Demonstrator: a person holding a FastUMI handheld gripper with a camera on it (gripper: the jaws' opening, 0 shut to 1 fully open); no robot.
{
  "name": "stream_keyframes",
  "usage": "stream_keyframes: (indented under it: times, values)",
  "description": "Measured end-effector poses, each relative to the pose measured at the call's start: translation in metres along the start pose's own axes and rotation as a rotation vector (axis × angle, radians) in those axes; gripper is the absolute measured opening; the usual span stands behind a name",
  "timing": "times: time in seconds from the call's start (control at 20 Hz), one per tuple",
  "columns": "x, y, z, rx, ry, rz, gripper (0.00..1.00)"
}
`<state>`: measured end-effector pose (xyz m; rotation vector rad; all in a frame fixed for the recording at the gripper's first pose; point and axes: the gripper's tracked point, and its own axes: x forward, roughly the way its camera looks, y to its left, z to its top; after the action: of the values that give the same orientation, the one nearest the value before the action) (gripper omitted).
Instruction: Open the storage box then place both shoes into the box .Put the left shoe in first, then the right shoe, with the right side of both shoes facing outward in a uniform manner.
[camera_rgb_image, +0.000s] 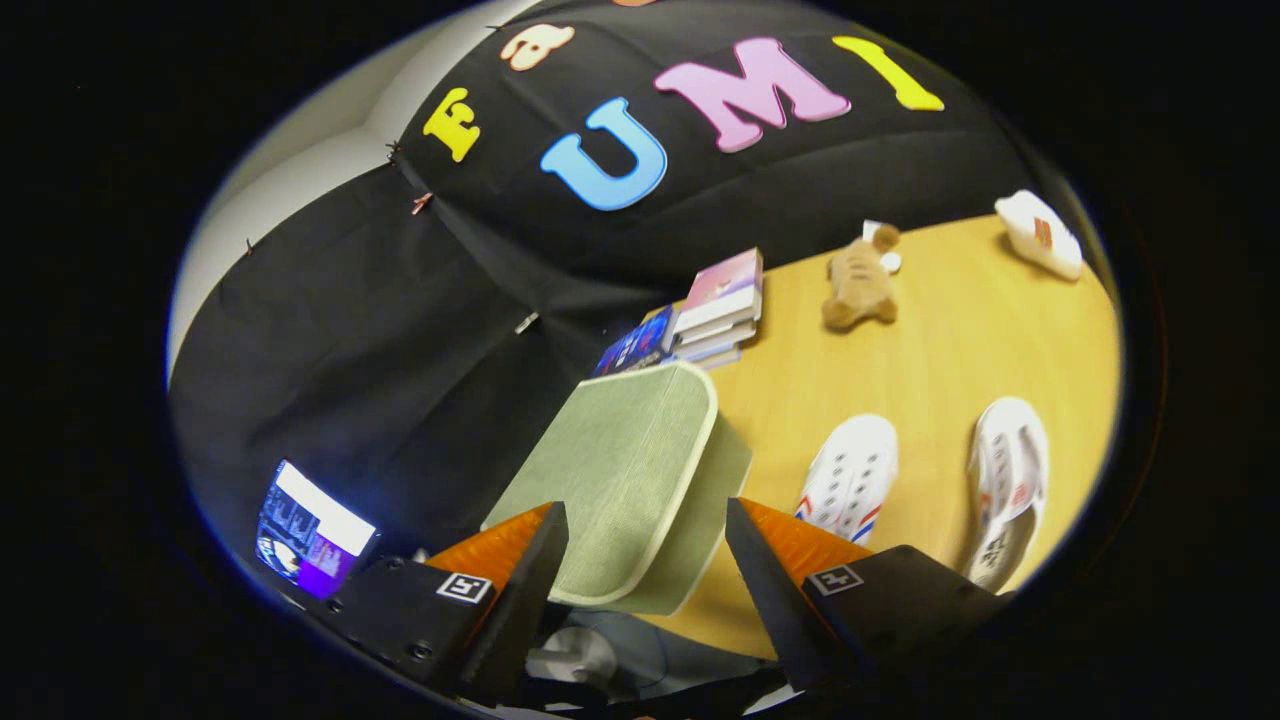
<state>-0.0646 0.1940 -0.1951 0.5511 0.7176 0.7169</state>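
Gripper (645, 555) standing spread apart, fingers (520, 560) flanking the near corner of the green fabric storage box (625, 470) without pressing it. Box lying on the wooden table (960, 340), lid shut. Two white shoes (852, 475) (1005, 485) sitting beside the box; stack of books (715, 305) just behind it; plush toy (860, 280) beyond the books.

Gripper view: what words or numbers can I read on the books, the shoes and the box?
Nothing can be read.
books: covers too blurred.
shoe by the box and farther shoe: marks too small.
storage box, between the fingers: no writing.
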Motion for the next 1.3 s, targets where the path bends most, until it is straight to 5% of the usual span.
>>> stream_keyframes:
  times: [0.4, 0.95, 1.2, 1.25, 1.3]
  values:
    - [0.053, -0.017, -0.04, 0.351, 0.211, 0.148, 0.98]
    - [0.065, 0.023, -0.044, 0.61, 0.361, 0.358, 0.95]
    - [0.053, 0.03, -0.036, 0.64, 0.386, 0.382, 0.66]
    - [0.05, 0.034, -0.035, 0.645, 0.396, 0.393, 0.47]
    - [0.048, 0.038, -0.035, 0.643, 0.405, 0.401, 0.47]
